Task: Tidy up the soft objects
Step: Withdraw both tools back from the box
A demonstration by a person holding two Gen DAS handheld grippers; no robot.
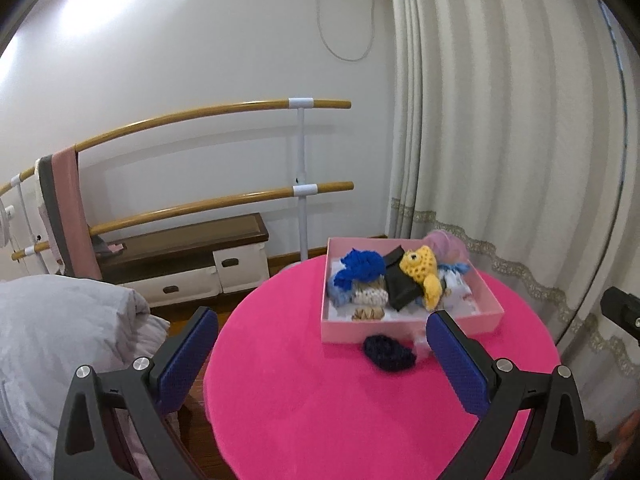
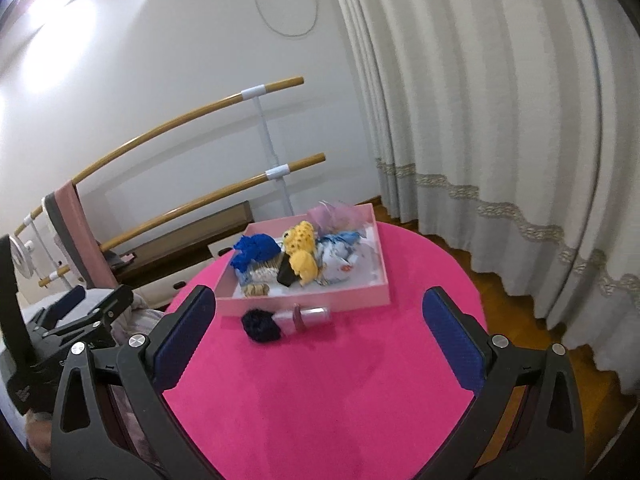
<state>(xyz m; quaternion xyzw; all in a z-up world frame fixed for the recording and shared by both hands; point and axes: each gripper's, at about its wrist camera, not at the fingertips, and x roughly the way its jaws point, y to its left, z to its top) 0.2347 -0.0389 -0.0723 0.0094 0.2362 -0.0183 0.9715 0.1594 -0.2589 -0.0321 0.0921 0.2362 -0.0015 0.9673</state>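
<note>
A pink box (image 1: 404, 327) (image 2: 304, 300) stands on the far side of a round pink table (image 1: 320, 400) (image 2: 340, 380). It holds soft things: a blue knit piece (image 1: 362, 266) (image 2: 256, 249), a yellow crochet toy (image 1: 424, 270) (image 2: 301, 252), a black pouch (image 1: 400, 284), a lilac mesh piece (image 2: 334, 214). A dark navy knit piece (image 1: 388, 352) (image 2: 261, 325) lies on the table before the box, beside a small clear-and-pink item (image 2: 306, 315). My left gripper (image 1: 322, 354) is open and empty above the table's near left. My right gripper (image 2: 320, 334) is open and empty.
A two-rail wooden barre (image 1: 224, 110) with a pink cloth (image 1: 72, 208) stands by the wall, over a low bench with drawers (image 1: 188, 260). A grey quilt (image 1: 60, 340) lies at left. Curtains (image 1: 500, 120) hang at right. The left gripper shows in the right wrist view (image 2: 72, 320).
</note>
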